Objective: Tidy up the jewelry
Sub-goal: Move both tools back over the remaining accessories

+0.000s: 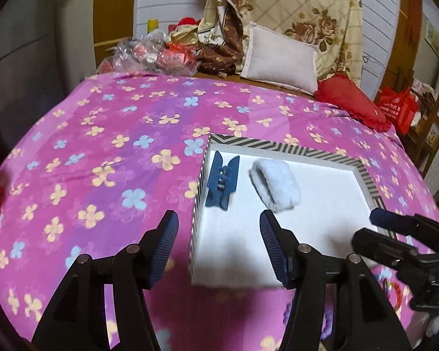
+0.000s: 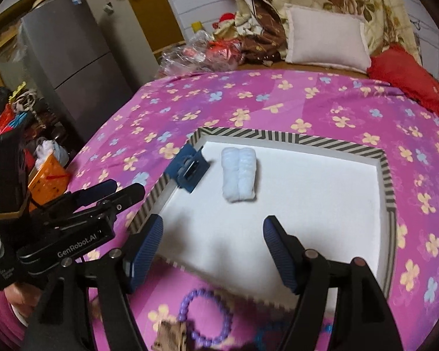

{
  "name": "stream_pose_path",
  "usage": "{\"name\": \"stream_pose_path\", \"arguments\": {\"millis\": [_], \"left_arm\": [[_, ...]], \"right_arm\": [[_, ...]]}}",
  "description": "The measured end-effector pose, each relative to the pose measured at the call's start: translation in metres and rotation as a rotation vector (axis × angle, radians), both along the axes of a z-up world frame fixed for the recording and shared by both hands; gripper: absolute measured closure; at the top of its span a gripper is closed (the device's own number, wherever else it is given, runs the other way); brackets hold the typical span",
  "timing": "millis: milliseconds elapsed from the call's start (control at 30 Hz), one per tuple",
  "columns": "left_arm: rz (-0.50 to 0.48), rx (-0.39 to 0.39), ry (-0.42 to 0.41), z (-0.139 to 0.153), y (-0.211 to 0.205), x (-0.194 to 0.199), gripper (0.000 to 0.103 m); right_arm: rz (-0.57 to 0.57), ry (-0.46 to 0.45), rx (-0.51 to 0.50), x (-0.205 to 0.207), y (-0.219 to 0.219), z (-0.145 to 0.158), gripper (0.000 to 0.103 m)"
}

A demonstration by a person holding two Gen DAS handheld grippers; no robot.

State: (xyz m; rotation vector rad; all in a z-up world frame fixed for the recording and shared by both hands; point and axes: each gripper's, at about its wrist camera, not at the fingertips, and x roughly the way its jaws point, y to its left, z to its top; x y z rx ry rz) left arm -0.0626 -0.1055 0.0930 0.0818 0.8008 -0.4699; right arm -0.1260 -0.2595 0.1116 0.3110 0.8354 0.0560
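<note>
Left gripper [image 1: 219,247] hangs wide apart with nothing between its blue pads, straddling the near left corner of the tray [image 1: 281,145]: one finger over the bedspread [image 1: 102,134], the other over the tray's white floor. Just ahead of it and slightly left, the blue hair clip [image 1: 221,182] lies inside the tray against the left wall. Ahead and a touch right of the same gripper sits the fluffy white scrunchie [image 1: 276,184], apart from the clip. Off to its right, the other tool pokes in over the tray's right rim.

Over to the right gripper [image 2: 212,245], also spread wide and carrying nothing, hovering over the near edge of the tray [image 2: 385,163]. Right below it, nearest of all, a purple bead bracelet [image 2: 206,318] lies on the bedspread [image 2: 307,99], outside the tray; beside that, a brownish item too blurred to name. Ahead and to the left, the hair clip [image 2: 190,172] leans on the striped rim. Straight ahead, the scrunchie [image 2: 239,174] rests on the white floor, well clear of the fingers. The left gripper [image 2: 114,193] shows at this one's left, over the tray's left edge.

Far beyond both: a pale pillow [image 2: 327,39], a red cushion [image 2: 406,76] at the far right, a folded floral quilt [image 1: 307,8].
</note>
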Motion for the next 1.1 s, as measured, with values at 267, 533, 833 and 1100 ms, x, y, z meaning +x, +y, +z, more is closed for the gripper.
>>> {"name": "stream_pose_path", "arguments": {"millis": [267, 533, 833, 1100], "left_arm": [[-0.009, 0.025, 0.006, -0.004, 0.008, -0.043, 0.047], [-0.029, 0.048, 0.016, -0.01, 0.011, -0.082, 0.047], [-0.083, -0.006, 0.12, -0.018, 0.018, -0.117, 0.047], [-0.142, -0.068, 0.261, -0.032, 0.003, -0.142, 0.047]], "right_arm": [[0.012, -0.016, -0.031, -0.064, 0.006, 0.0, 0.029], [-0.002, 0.016, -0.054, -0.11, 0.0, -0.008, 0.028], [-0.019, 0.06, -0.048, -0.158, -0.016, -0.021, 0.027], [-0.01, 0.093, -0.064, -0.174, -0.011, -0.038, 0.027]]}}
